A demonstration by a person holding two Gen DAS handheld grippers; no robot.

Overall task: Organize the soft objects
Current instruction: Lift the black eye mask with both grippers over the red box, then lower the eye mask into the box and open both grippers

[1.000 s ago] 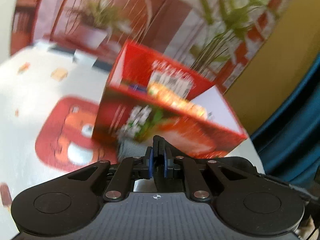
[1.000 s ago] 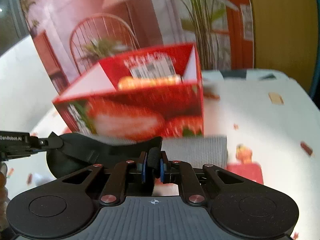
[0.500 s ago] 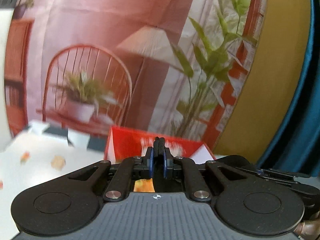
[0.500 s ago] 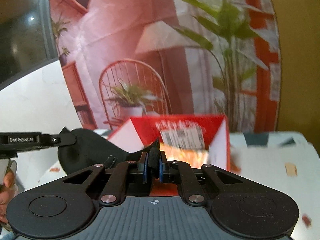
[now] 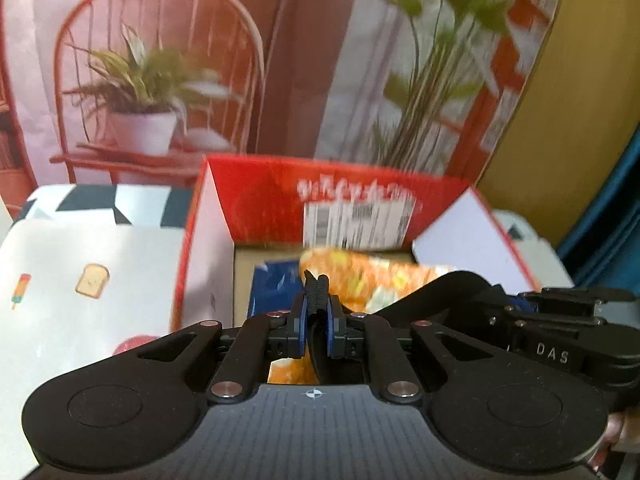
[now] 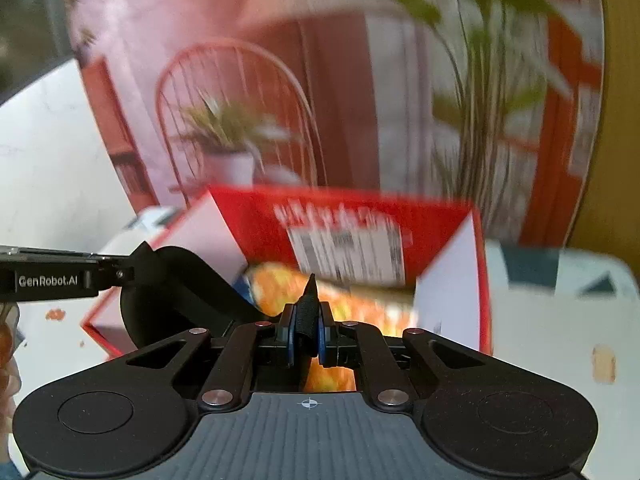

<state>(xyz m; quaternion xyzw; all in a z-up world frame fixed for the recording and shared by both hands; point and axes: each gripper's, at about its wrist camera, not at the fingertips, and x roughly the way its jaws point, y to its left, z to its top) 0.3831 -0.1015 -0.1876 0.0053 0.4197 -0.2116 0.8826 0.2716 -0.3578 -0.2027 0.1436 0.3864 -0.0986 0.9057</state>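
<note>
Soft objects, an orange patterned cloth (image 5: pixel 372 276) and a blue item (image 5: pixel 276 288), lie inside the open red box (image 5: pixel 340 196) on the tabletop (image 5: pixel 80 256). Your left gripper (image 5: pixel 316 280) and right gripper (image 6: pixel 310 284) each pinch a dark fabric edge, jaws clamped together on it, probably to carry the piece stretched over the box before lowering.

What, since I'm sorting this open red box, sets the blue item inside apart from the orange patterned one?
Colour: the blue item looks mostly plain blue, while the orange patterned cloth has yellow, white and green patches. Place: the blue item lies at the left of the red box; the orange patterned cloth spreads over its middle and right. Both lie inside the box; blur hides finer detail.
</note>
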